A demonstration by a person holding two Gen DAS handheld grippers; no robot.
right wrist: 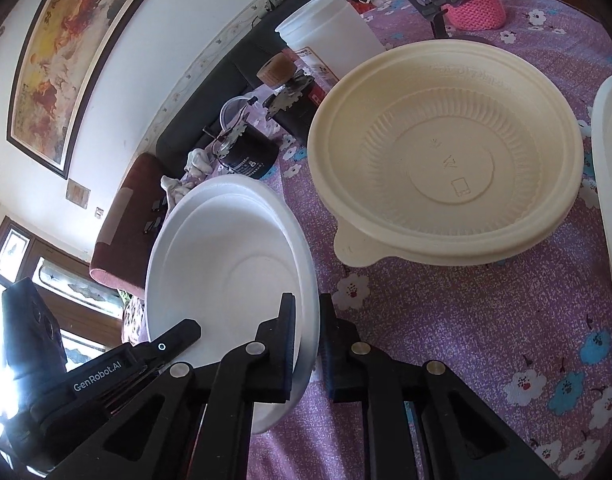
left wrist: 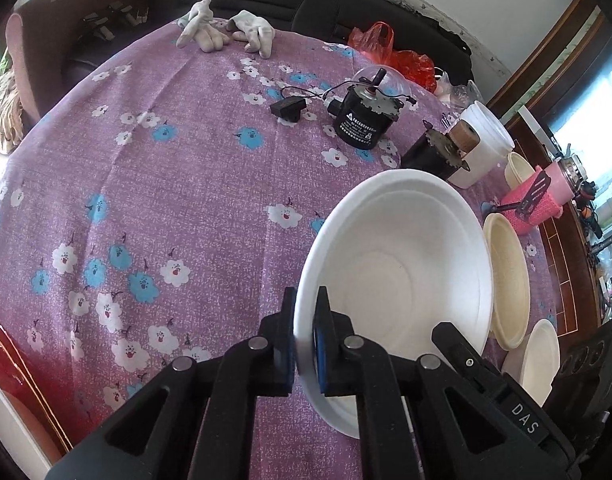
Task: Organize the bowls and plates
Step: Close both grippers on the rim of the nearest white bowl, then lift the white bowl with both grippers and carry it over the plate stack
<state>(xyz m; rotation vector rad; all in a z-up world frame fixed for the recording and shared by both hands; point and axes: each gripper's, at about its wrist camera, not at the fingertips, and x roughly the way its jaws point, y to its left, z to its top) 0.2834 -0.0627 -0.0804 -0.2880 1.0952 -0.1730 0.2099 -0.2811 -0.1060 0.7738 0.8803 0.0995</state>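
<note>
A white foam bowl (left wrist: 397, 276) is held above the purple flowered tablecloth (left wrist: 166, 184) by both grippers. My left gripper (left wrist: 306, 344) is shut on its left rim. My right gripper (right wrist: 307, 344) is shut on the opposite rim of the same bowl (right wrist: 226, 256); its finger also shows in the left wrist view (left wrist: 465, 356). A cream plastic bowl (right wrist: 445, 160) sits on the table just right of the white bowl, also seen edge-on in the left wrist view (left wrist: 505, 280). Another white dish (left wrist: 539, 356) lies at the right edge (right wrist: 609, 200).
Two black motors (left wrist: 357, 120), a white jar (left wrist: 485, 140), a pink basket (left wrist: 541, 196), work gloves (left wrist: 226, 32) and a red plastic bag (left wrist: 389, 48) lie on the far part of the table. A red object (left wrist: 10, 360) is at the left edge.
</note>
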